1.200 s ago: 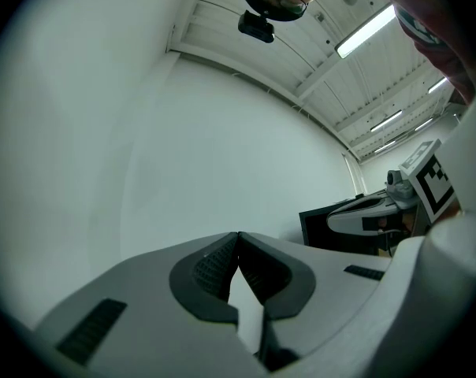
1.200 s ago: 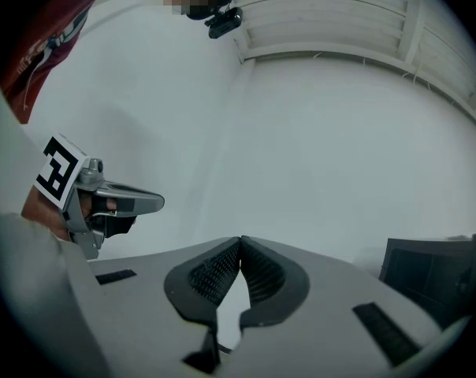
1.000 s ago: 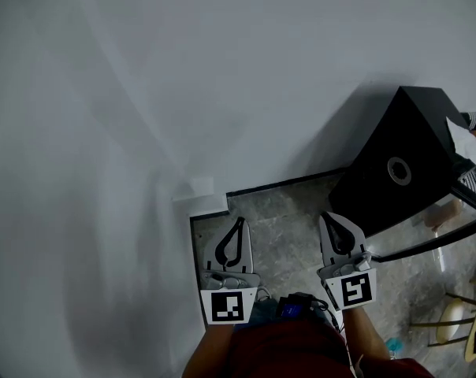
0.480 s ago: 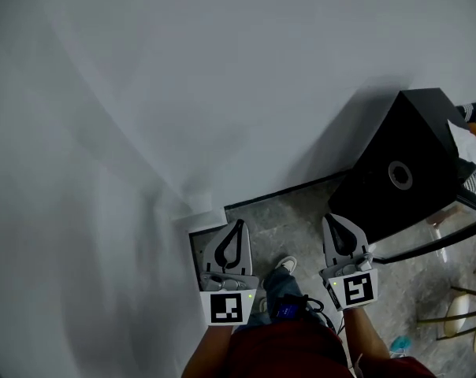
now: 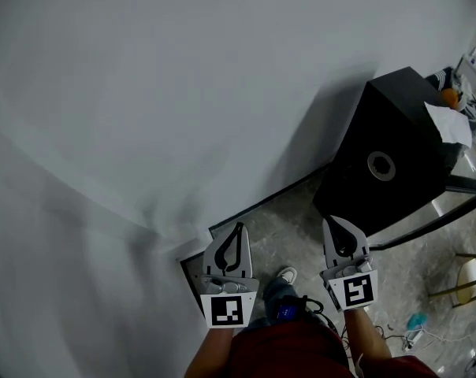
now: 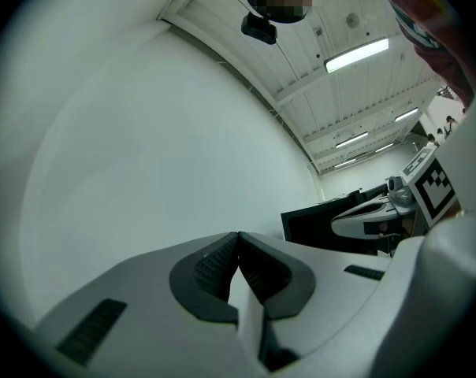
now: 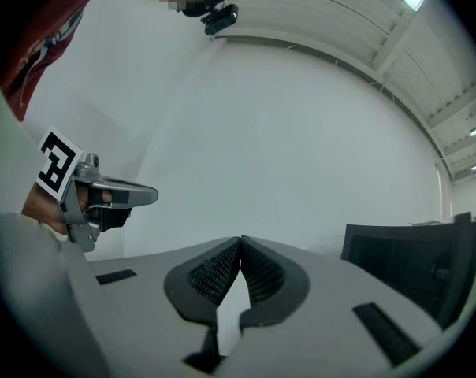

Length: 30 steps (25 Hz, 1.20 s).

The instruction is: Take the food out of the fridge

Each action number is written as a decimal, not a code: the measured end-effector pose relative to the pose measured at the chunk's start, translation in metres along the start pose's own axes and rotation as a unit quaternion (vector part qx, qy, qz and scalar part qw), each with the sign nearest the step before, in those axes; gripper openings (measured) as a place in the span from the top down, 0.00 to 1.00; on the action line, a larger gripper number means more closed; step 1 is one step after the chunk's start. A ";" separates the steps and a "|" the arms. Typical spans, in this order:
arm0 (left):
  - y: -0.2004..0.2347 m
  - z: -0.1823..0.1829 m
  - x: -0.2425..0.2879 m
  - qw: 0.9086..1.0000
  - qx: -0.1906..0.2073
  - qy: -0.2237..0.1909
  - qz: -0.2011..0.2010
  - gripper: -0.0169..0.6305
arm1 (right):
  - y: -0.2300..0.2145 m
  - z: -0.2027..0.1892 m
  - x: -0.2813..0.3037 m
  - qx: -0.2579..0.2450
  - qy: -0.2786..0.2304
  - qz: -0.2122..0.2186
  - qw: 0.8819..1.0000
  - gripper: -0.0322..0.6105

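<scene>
The view swings across the plain white wall (image 5: 183, 93), and the person is plainly on the move and not yet at work. The white-and-black left gripper (image 5: 239, 227) and its twin, the right gripper (image 5: 331, 220), are carried level side by side, both pinched fully together with nothing between the ribbed pads. No fridge and no food can be made out for certain. The only candidate is the black box-shaped cabinet with a round badge (image 5: 384, 164) on the mottled grey stone floor (image 5: 289, 223), and I cannot tell whether it is the fridge. A small orange thing (image 5: 451, 97) and a white crumpled sheet (image 5: 449, 124) lie on its top. Against a second ago, the cabinet sits higher and nearer the frame's middle with more of its top showing. The wall's foot runs more steeply, and a white shoe (image 5: 286, 275) now shows between the grippers. I judge the task is still in its approach.
</scene>
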<state>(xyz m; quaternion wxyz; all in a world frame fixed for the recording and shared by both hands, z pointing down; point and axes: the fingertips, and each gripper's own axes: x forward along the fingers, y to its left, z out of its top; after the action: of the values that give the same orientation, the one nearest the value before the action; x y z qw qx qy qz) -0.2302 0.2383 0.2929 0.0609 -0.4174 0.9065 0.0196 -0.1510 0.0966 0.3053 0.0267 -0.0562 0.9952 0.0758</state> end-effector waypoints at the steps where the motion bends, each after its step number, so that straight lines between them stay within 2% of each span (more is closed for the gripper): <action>1: -0.006 -0.002 0.011 1.000 -0.001 0.001 -0.013 0.95 | -0.010 -0.002 0.000 0.001 0.003 -0.012 1.000 0.91; 7: -0.052 -0.015 0.080 0.996 -0.006 0.012 -0.092 0.95 | -0.079 -0.022 -0.006 0.000 0.025 -0.090 0.996 0.92; 11: -0.094 -0.027 0.131 0.988 -0.009 0.021 -0.153 0.95 | -0.129 -0.036 -0.012 0.003 0.037 -0.147 0.988 0.92; 15: -0.144 -0.036 0.173 0.975 -0.008 0.029 -0.221 0.95 | -0.179 -0.049 -0.023 0.007 0.049 -0.209 0.977 0.92; 20: -0.200 -0.047 0.212 0.957 -0.010 0.036 -0.288 0.95 | -0.225 -0.058 -0.041 0.010 0.055 -0.273 0.960 0.92; 30: -0.271 -0.055 0.241 0.919 -0.020 0.044 -0.391 0.95 | -0.262 -0.062 -0.090 0.018 0.075 -0.383 0.920 0.92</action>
<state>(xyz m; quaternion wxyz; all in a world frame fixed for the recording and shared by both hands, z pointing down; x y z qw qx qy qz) -0.1848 -0.1251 0.3208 0.0156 -0.7399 0.6725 -0.0058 -0.0343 -0.1606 0.3338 -0.0200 -0.4384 0.8978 0.0372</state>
